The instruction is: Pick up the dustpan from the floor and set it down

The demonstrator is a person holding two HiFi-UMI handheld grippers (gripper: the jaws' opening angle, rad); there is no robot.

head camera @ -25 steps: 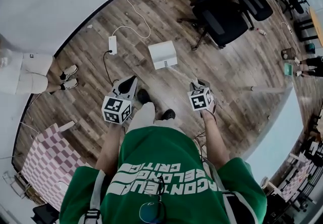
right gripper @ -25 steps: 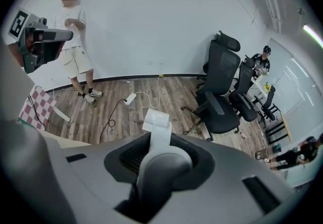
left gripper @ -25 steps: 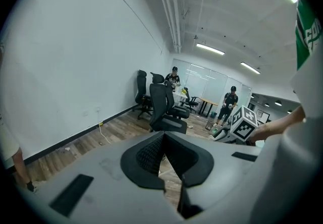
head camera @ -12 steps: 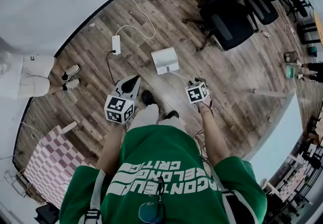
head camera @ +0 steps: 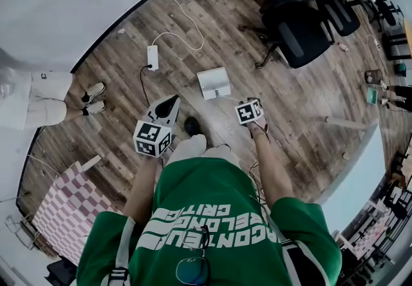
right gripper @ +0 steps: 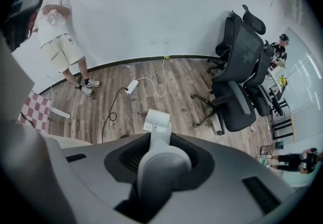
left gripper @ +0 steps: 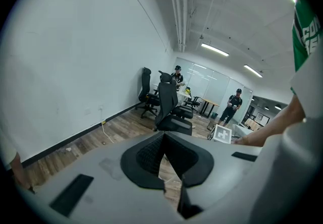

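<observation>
Bright even light from ceiling strips; fisheye bending, dark corners

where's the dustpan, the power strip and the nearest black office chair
dustpan (head camera: 214, 82): head view, on its white pan
power strip (head camera: 153, 57): head view, middle of its body
office chair (head camera: 301, 32): head view, on the seat

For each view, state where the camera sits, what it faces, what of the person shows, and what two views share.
Head view: on the head, facing steeply down at the floor; shirt, forearms, left tool, right tool show.
Left gripper view: on the left tool, facing across the room at office chairs; right forearm shows.
Right gripper view: on the right tool, facing down at the gripped dustpan; no body part.
Head and right gripper views share the power strip.
</observation>
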